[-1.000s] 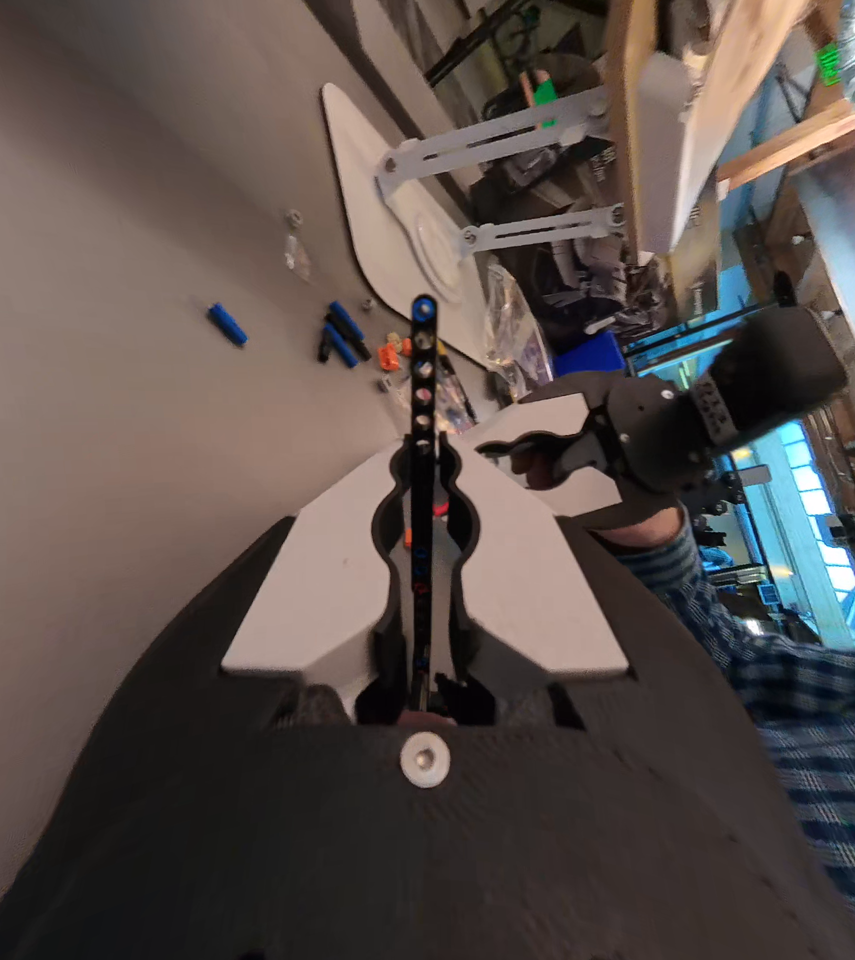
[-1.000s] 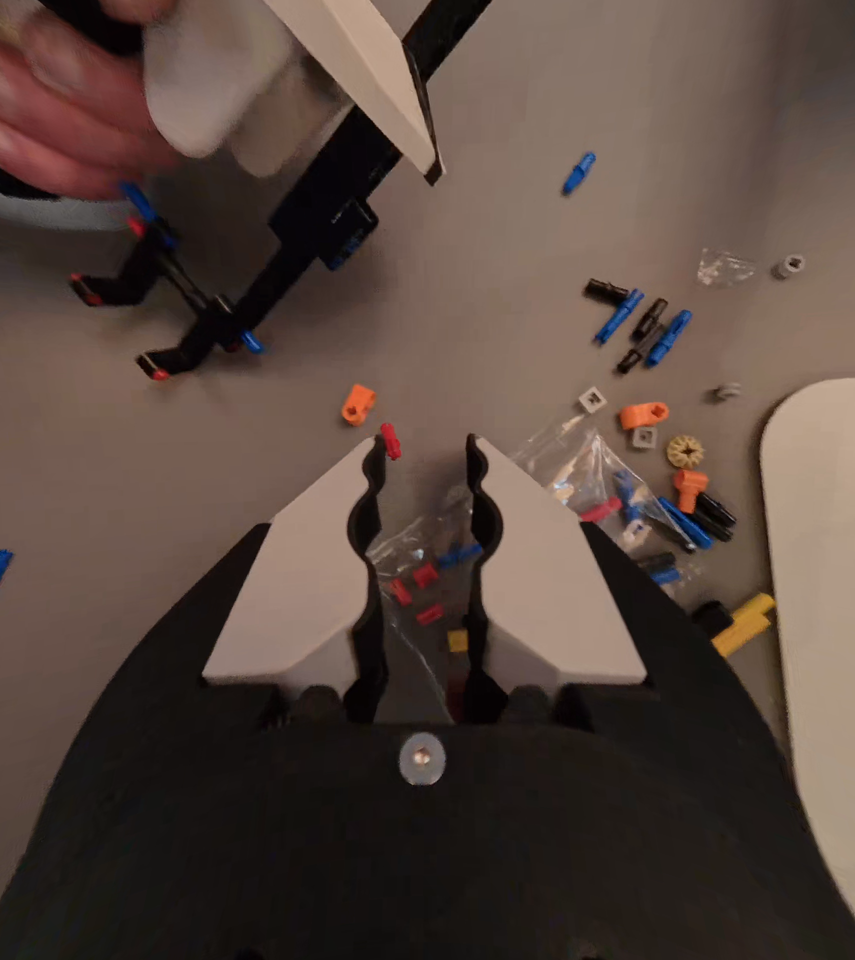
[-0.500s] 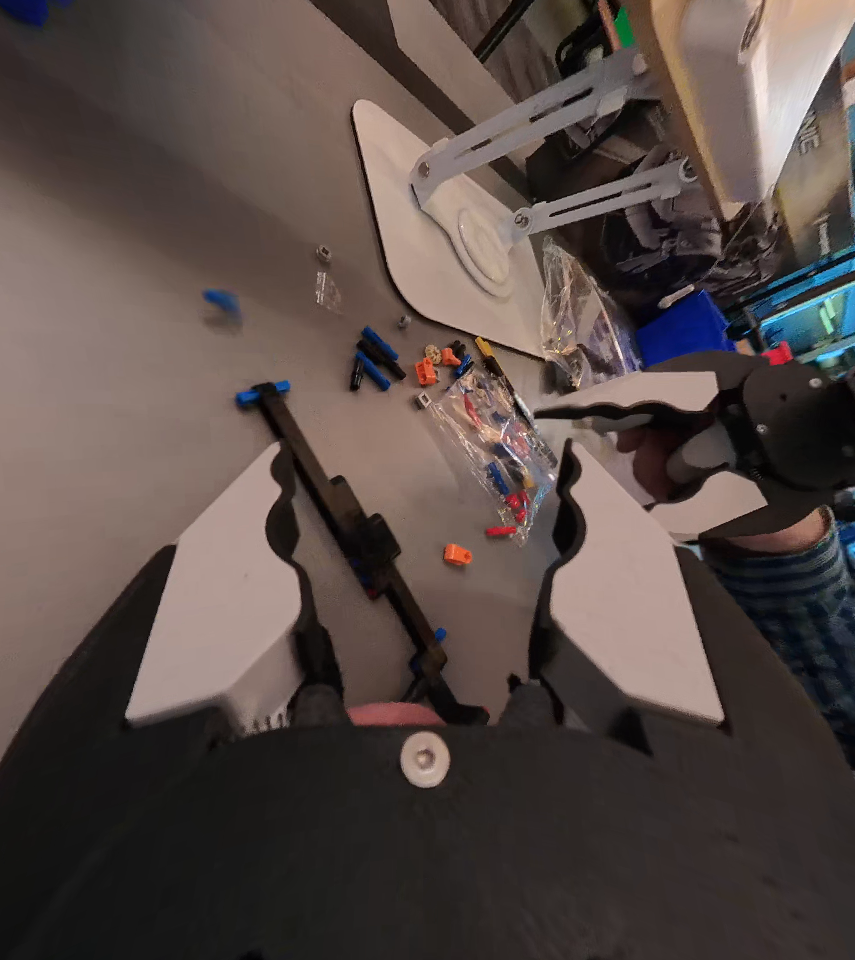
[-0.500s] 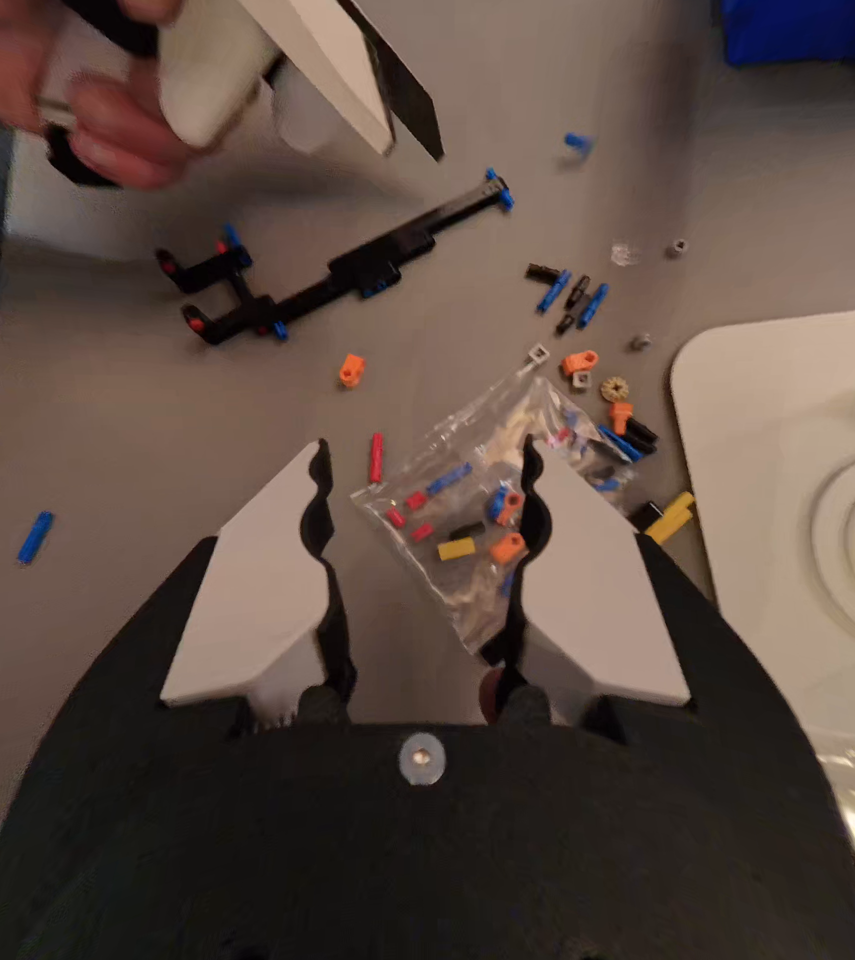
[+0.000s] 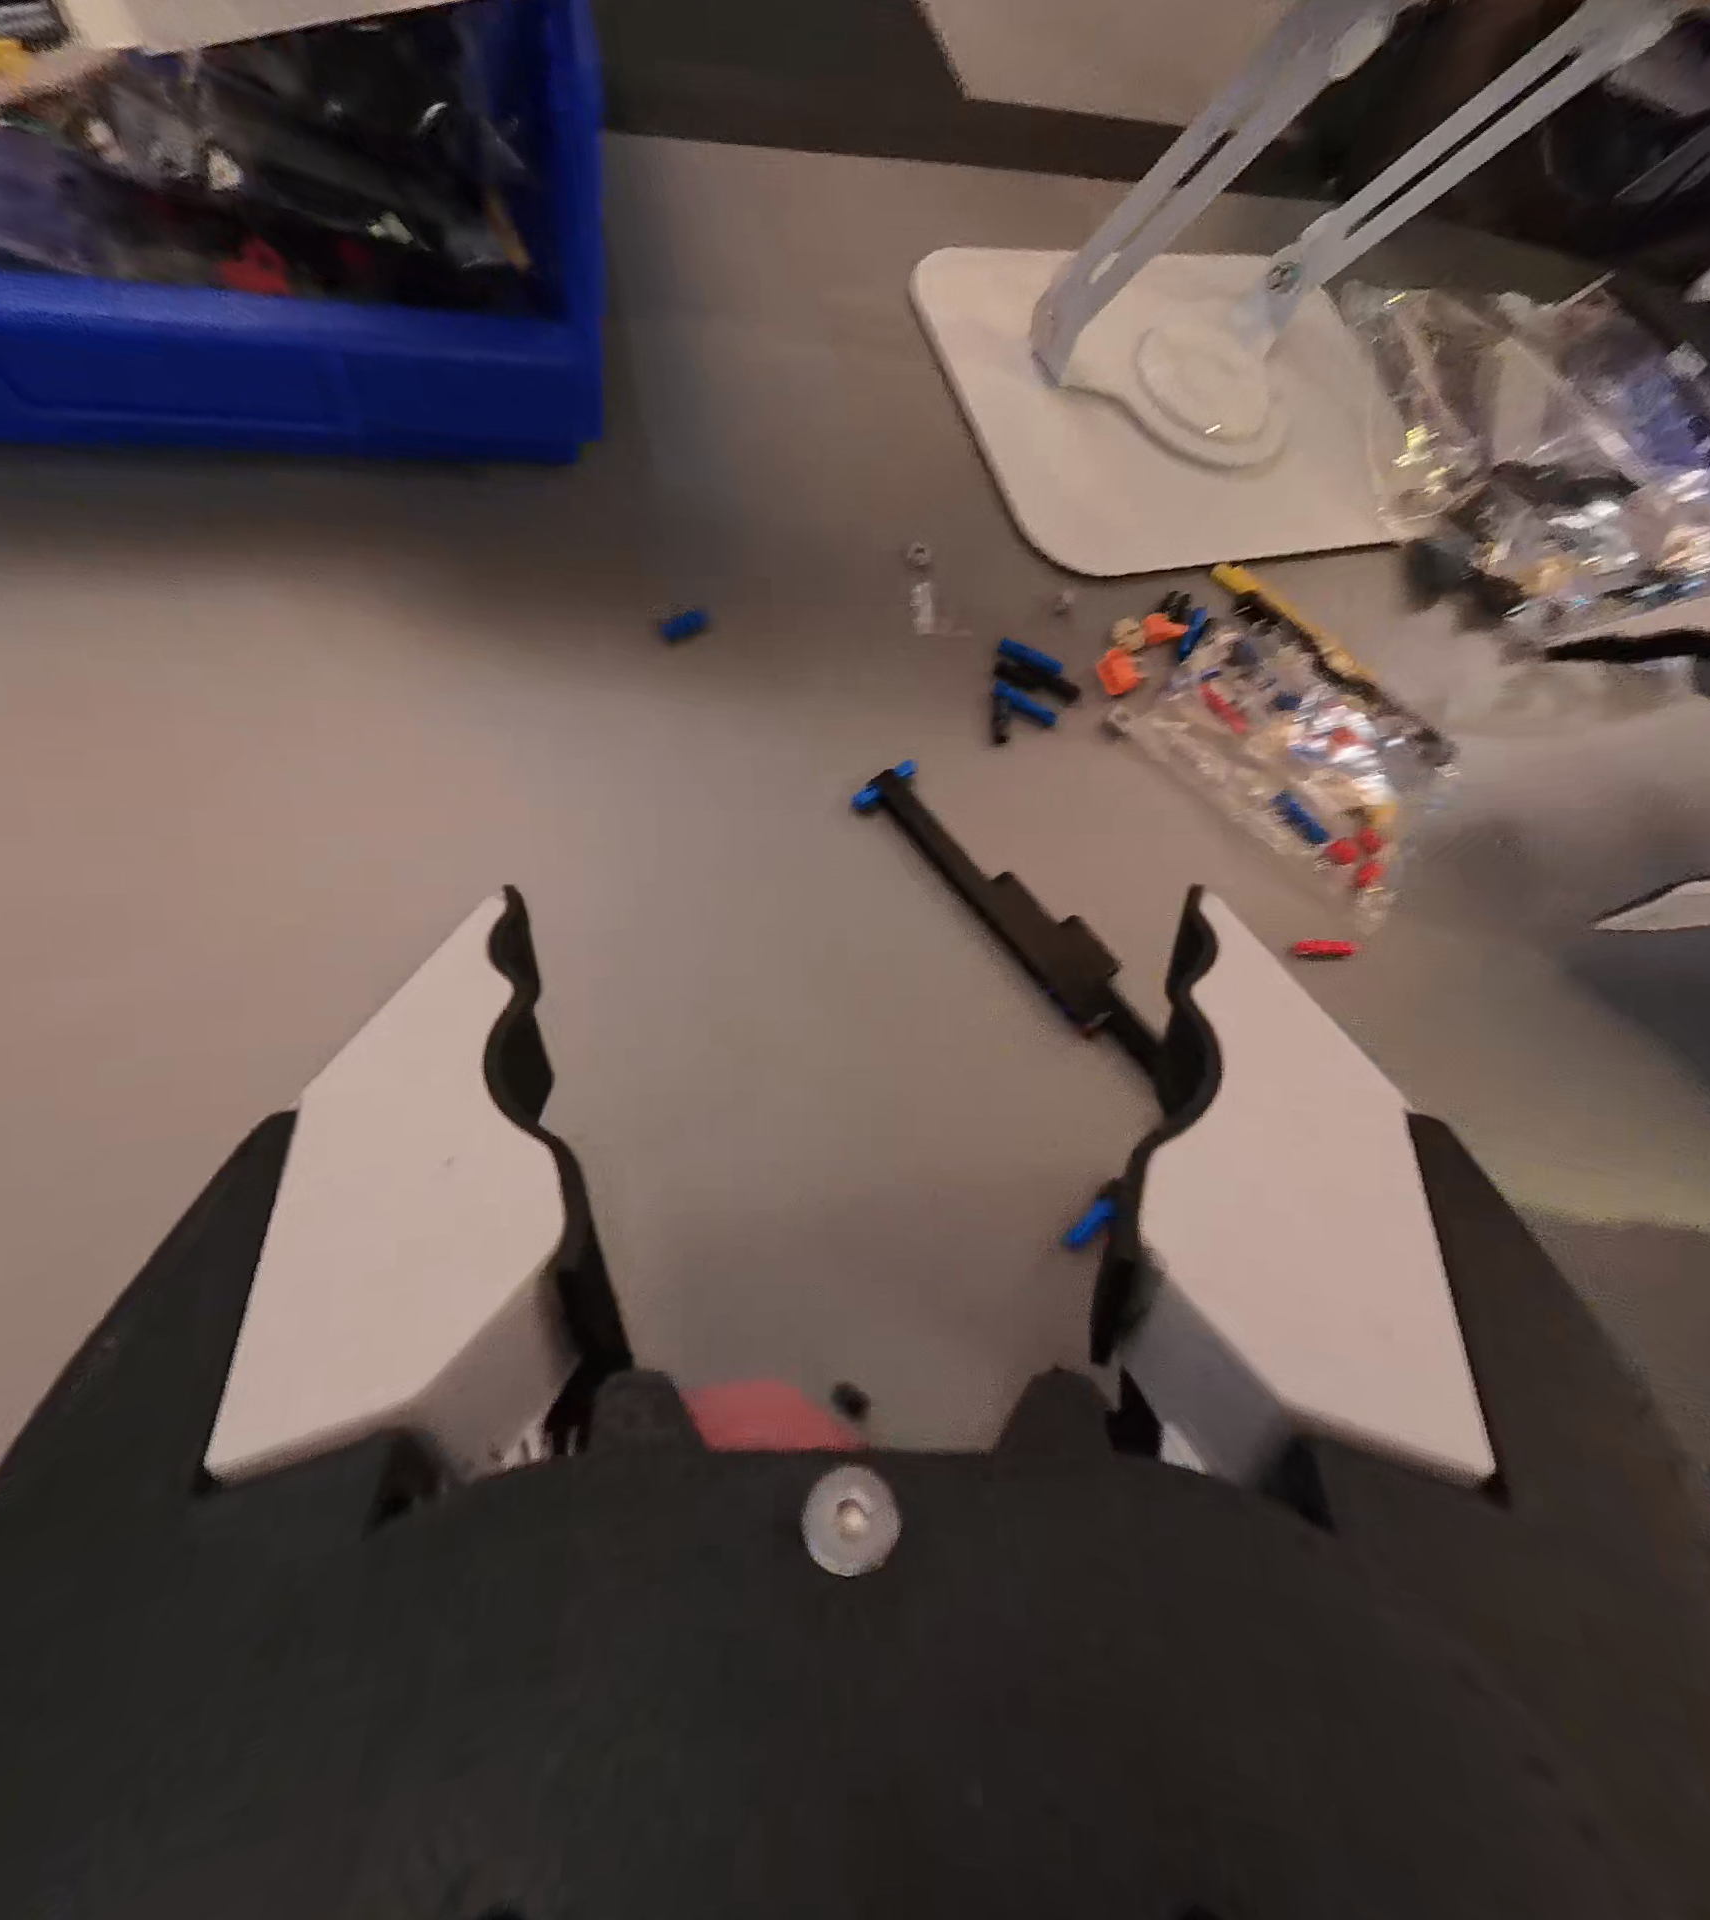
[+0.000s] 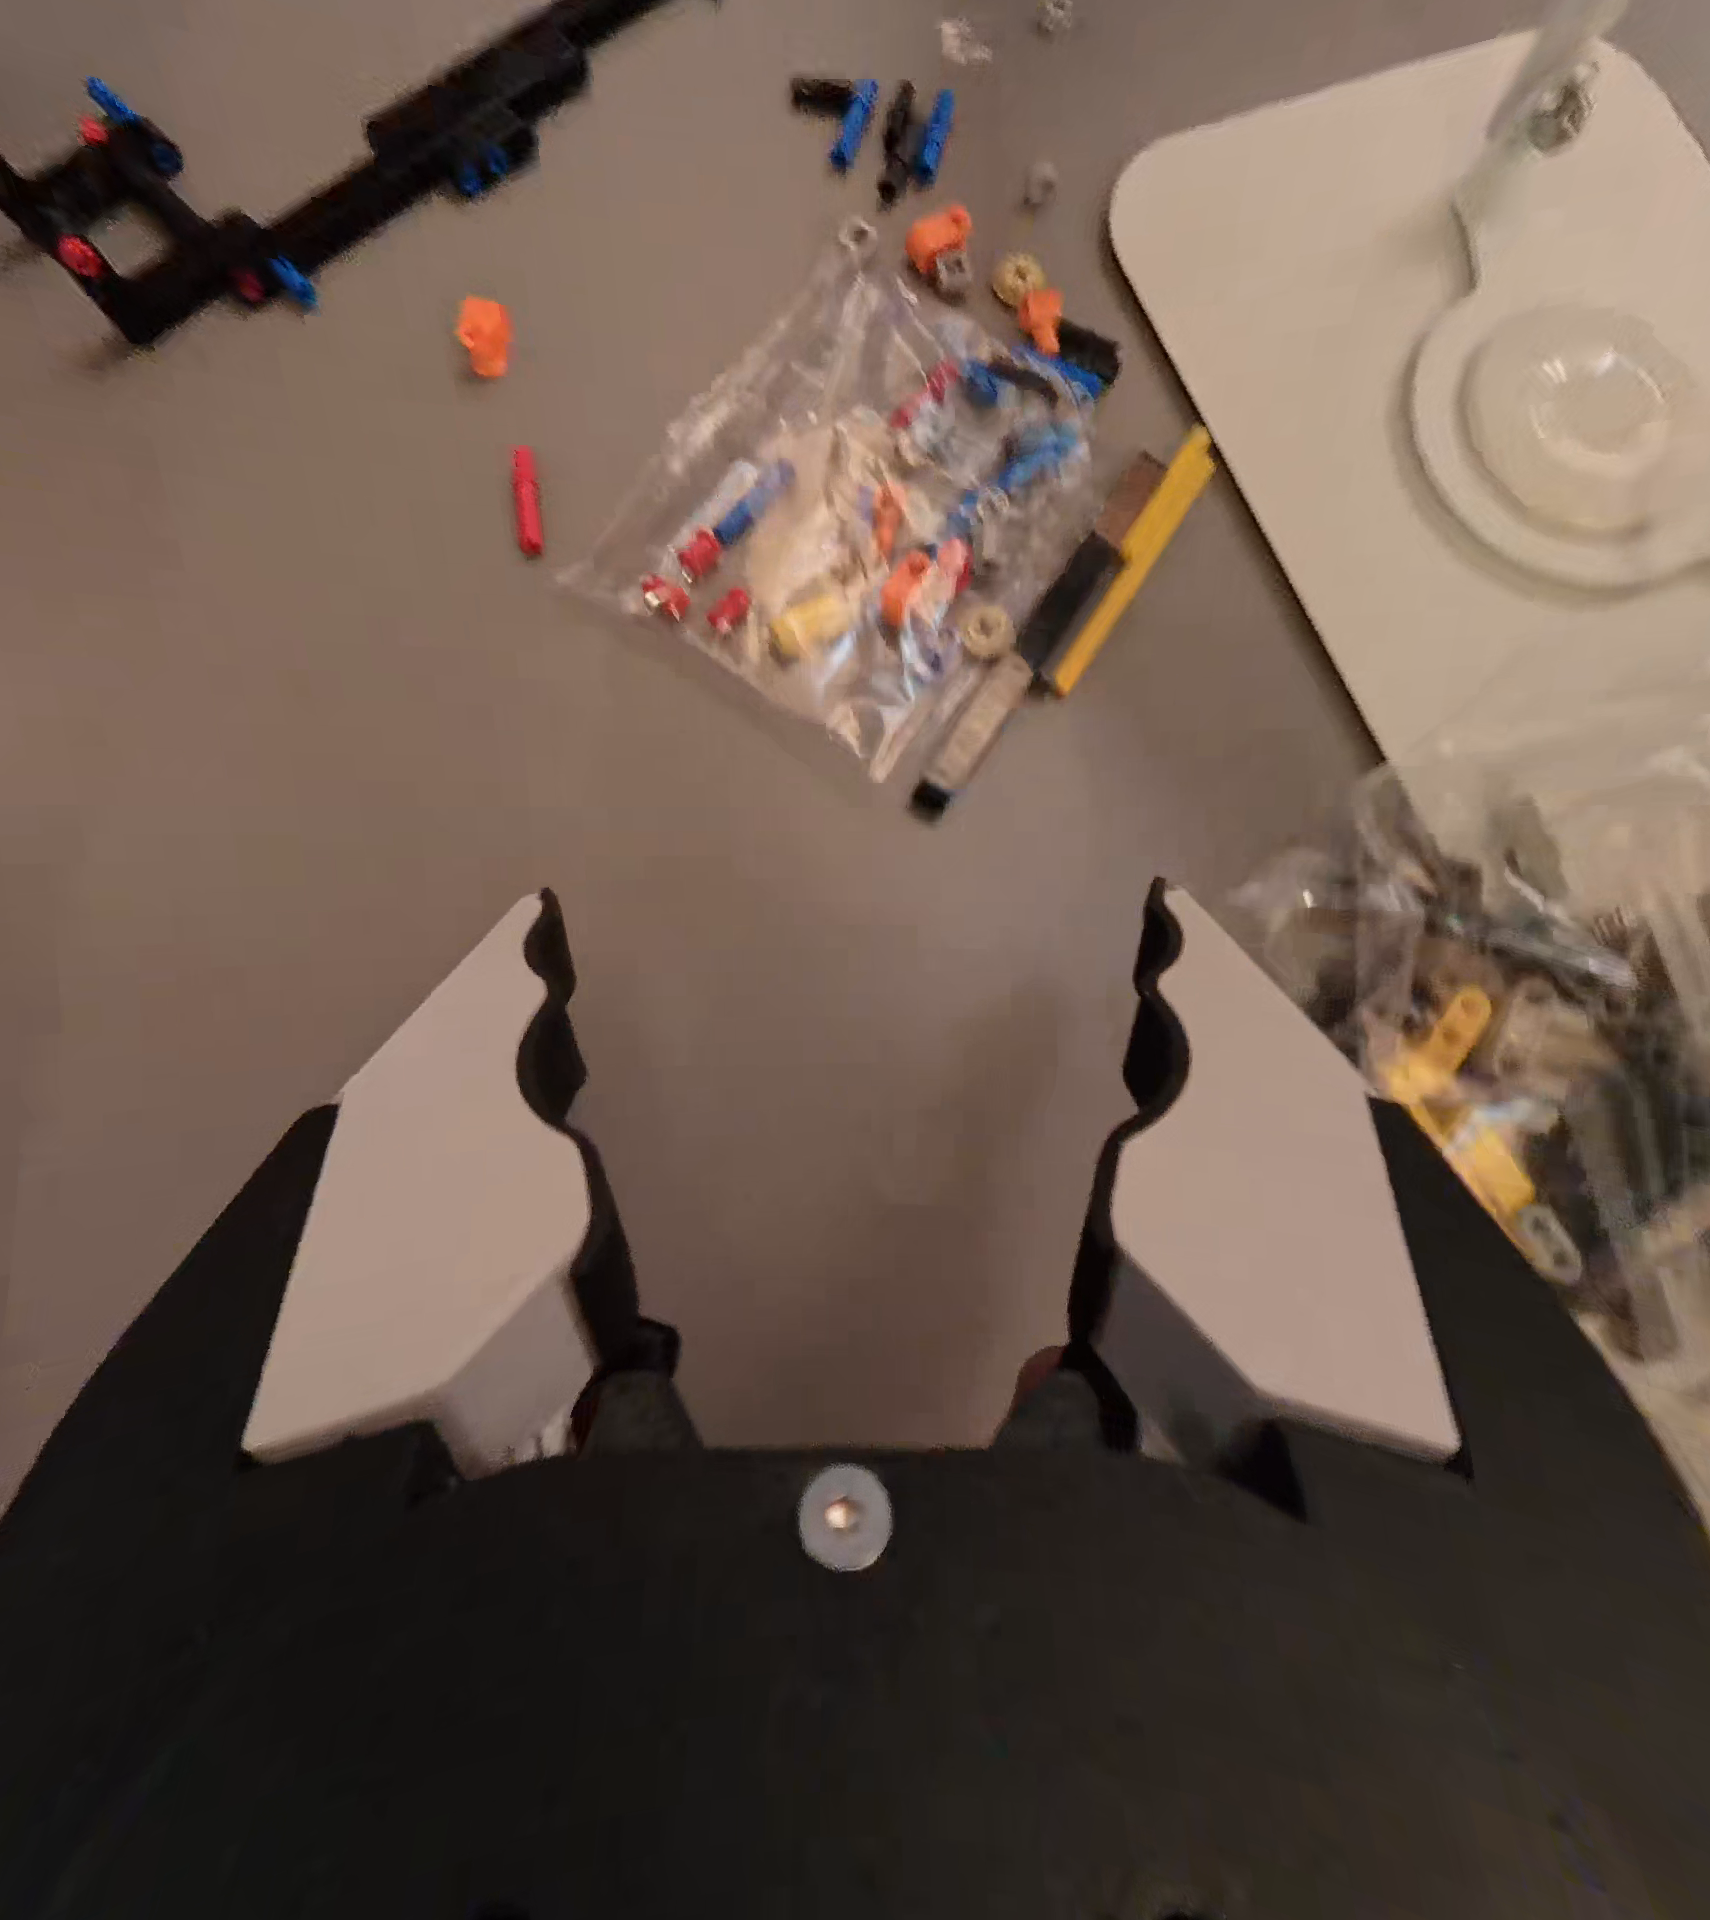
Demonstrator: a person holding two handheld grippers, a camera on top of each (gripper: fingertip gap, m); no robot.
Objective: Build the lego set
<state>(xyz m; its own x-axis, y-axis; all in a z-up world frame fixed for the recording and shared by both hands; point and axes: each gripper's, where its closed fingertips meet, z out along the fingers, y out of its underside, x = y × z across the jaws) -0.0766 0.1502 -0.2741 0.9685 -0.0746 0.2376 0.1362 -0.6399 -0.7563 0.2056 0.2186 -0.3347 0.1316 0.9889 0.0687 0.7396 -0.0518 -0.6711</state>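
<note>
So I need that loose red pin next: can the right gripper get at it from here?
Probably yes. The right gripper is open and empty, and the red pin lies alone on bare table, just left of the parts bag.

Plastic parts on a matt grey table

The table [image 6: 207, 727] is seen as smooth and matt. The small bag [image 6: 861, 499] is formed of clear, crinkled, glossy film, as is the larger bag [image 5: 1578, 457]. The black assembly [image 6: 238, 208] and blue bin [image 5: 248, 353] appear as hard plastic; the white stand base [image 6: 1350, 416] is shown smooth, faintly sheened.
</note>
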